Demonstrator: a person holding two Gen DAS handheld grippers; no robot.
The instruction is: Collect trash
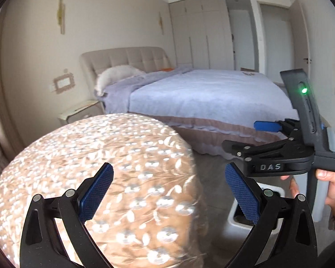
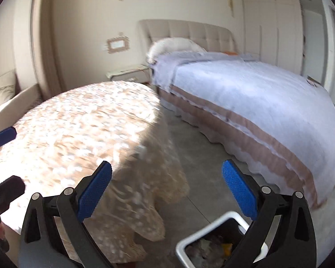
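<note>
Left gripper fingers spread wide, grasping nothing. Right gripper fingers likewise released, empty. Trash bin on floor at 5 o'clock of cloth-covered counter, bed beyond.

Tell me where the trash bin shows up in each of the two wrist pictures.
Left wrist view: the trash bin sits low and right of centre on the floor, mostly hidden behind the left claw's right finger.
Right wrist view: the trash bin is at the bottom, right of centre, open, with scraps inside, partly behind the right claw's right finger.
Shared landmark: the round table with its patterned cloth, left of the bin in both.
</note>
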